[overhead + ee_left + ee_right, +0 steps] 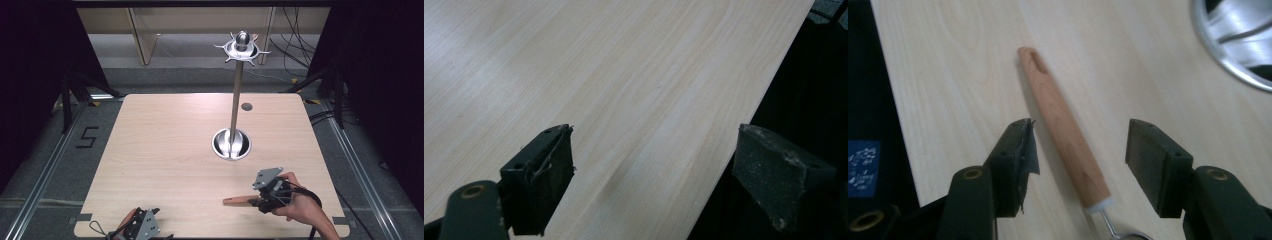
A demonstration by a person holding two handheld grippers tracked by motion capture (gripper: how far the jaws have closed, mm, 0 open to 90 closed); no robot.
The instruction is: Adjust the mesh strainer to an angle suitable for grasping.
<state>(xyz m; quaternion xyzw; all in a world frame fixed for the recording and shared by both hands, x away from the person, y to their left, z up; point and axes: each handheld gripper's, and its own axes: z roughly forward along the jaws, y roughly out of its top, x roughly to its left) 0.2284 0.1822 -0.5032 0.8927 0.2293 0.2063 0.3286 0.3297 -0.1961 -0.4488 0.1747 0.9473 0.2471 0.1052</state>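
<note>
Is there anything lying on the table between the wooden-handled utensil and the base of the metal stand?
No. In the high view the stretch from the wooden-handled utensil to the stand's base is bare table.

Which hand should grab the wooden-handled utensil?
Right. Its tongs already straddle the wooden handle, pads not yet touching. The left tongs sit open over the bare table edge.

A square desk (165, 150) of pale wood grain stands over a grey floor. Right of its middle sits a round metal base (231, 144), from which a thin steel pole (236, 95) rises upright. A small dark disc (246, 106) lies flat near the far edge. A wooden handle (1063, 125) lies on the desk near the near right corner.
</note>
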